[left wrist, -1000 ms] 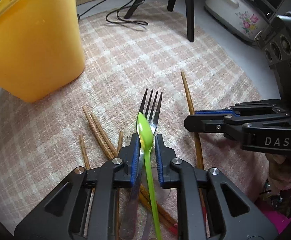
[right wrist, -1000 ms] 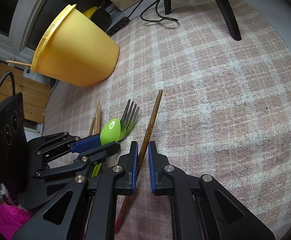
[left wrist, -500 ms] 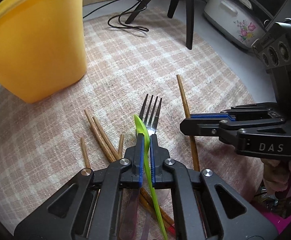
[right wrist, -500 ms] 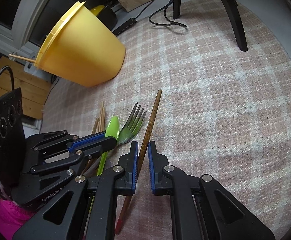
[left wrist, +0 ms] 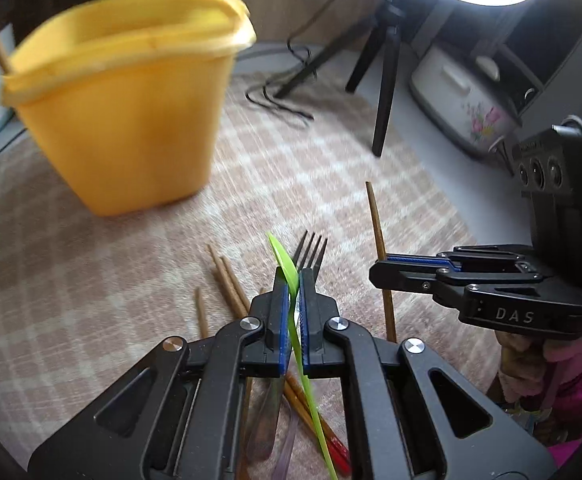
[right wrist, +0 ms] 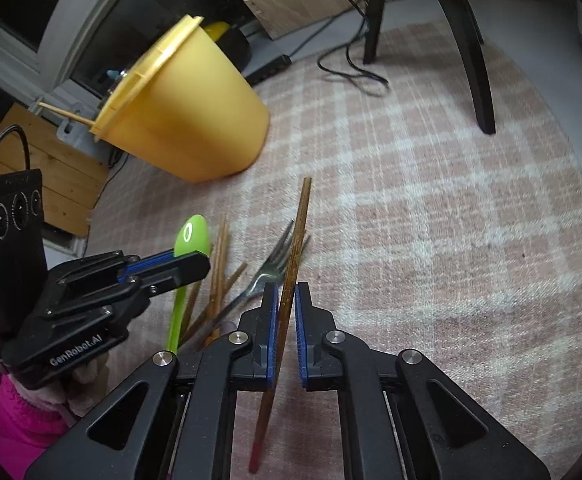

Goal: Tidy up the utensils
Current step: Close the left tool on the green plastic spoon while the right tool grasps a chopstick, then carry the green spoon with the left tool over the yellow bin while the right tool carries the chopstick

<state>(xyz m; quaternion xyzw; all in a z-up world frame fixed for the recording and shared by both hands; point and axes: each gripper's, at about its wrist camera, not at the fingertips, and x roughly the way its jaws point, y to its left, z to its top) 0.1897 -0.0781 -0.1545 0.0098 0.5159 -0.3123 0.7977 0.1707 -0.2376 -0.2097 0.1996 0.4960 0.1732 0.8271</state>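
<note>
**Spoon and chopstick gripped, most of the pile still on the cloth**

The green spoon [left wrist: 291, 280] is pinched edge-on between the pads of the left gripper [left wrist: 291, 280], its bowl sticking out past the fingertips and its handle running back under the tongs. The right gripper [right wrist: 287, 300] has its pads around a dark wooden chopstick [right wrist: 297, 240]; the left pad touches the stick, but a thin gap shows by the right pad, so I cannot tell whether that grip is fully closed.

Just below and between the two tongs lie the metal fork [left wrist: 311, 248] and a loose bundle of pale chopsticks [left wrist: 227, 284] on the checked cloth [left wrist: 91, 300]. Ahead and to the left of both tongs stands the yellow tub [left wrist: 131, 120], with one stick [right wrist: 65, 116] already poking over its rim.

As a judgement, the sorting is at an early stage: one stick seems stowed, two utensils are in hand, and the fork and the remaining chopsticks are left to collect.
</note>
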